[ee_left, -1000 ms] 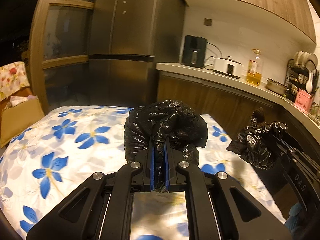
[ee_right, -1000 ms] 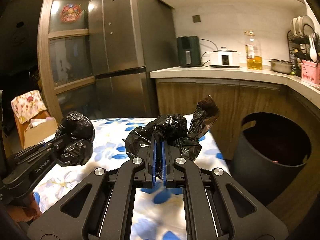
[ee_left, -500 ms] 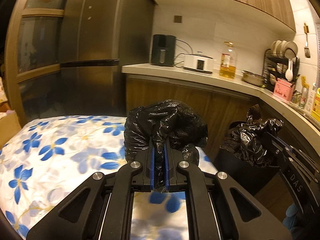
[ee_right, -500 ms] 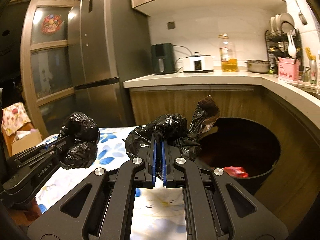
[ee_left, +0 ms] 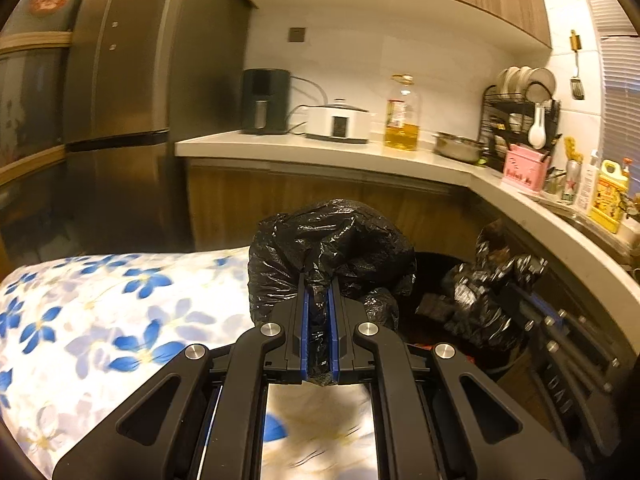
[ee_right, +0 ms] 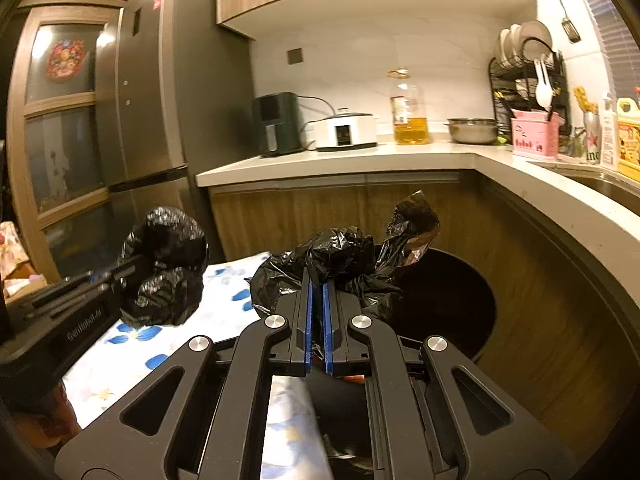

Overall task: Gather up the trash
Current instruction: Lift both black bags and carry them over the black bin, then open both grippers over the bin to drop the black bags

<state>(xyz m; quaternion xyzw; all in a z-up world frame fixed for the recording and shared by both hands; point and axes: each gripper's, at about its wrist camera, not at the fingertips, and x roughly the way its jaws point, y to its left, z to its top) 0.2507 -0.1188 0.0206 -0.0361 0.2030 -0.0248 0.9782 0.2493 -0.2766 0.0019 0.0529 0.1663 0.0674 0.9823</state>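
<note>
My left gripper [ee_left: 319,300] is shut on a crumpled black plastic bag [ee_left: 332,248] and holds it over the right edge of the flowered table [ee_left: 120,300]. It also shows in the right wrist view [ee_right: 164,268]. My right gripper [ee_right: 318,292] is shut on a second black bag [ee_right: 340,264] and holds it at the near left rim of the dark round bin [ee_right: 444,300]. That bag also shows in the left wrist view [ee_left: 480,300], over the bin [ee_left: 428,264].
A wooden cabinet run with a pale counter [ee_right: 360,160] wraps behind and right of the bin, carrying an air fryer, a cooker, an oil bottle and a dish rack. A tall fridge [ee_right: 168,100] stands at the back left. Red trash lies in the bin.
Both grippers have swung right with their bags, from over the table toward the bin. The right one now hangs at the bin's rim. Both grips are unchanged.
</note>
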